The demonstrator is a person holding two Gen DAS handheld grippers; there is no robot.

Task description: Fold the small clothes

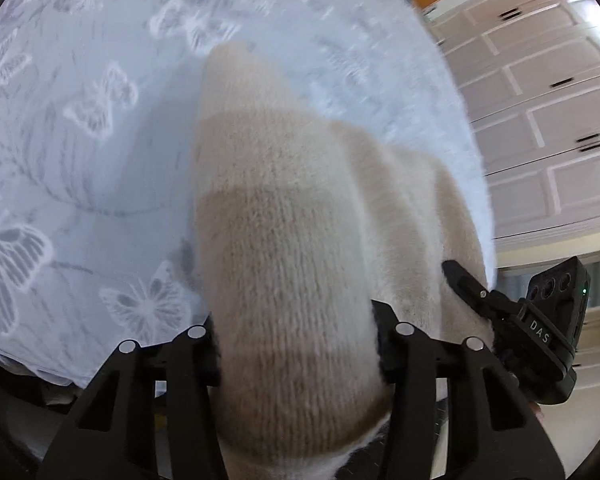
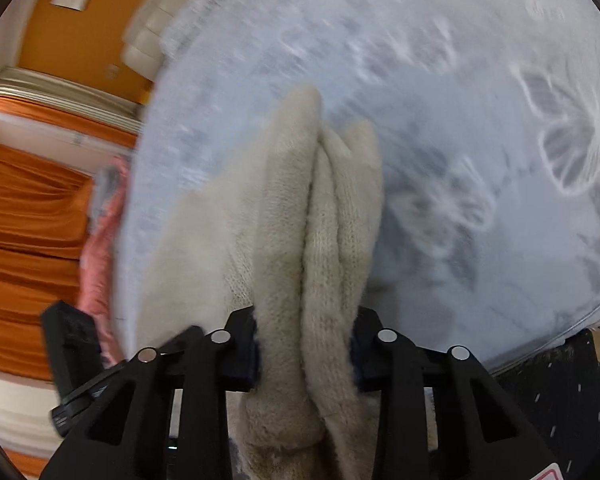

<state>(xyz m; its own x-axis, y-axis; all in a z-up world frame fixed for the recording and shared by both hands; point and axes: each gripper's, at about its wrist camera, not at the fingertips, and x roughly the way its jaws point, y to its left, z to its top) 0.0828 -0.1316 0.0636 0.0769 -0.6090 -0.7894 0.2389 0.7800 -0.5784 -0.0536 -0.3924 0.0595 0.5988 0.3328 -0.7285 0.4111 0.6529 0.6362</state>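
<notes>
Both the left hand-held gripper (image 1: pixel 296 356) and right hand-held gripper (image 2: pixel 306 354) clamp the cream-and-beige striped knitted garment (image 1: pixel 284 216) (bunched in folds) above the butterfly-patterned pale blue bedspread (image 1: pixel 84 128).

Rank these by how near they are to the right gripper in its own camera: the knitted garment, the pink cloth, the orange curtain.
1. Knitted garment, clamped in the right gripper.
2. Pink cloth, at the bed's left edge.
3. Orange curtain, behind it, far left.
</notes>
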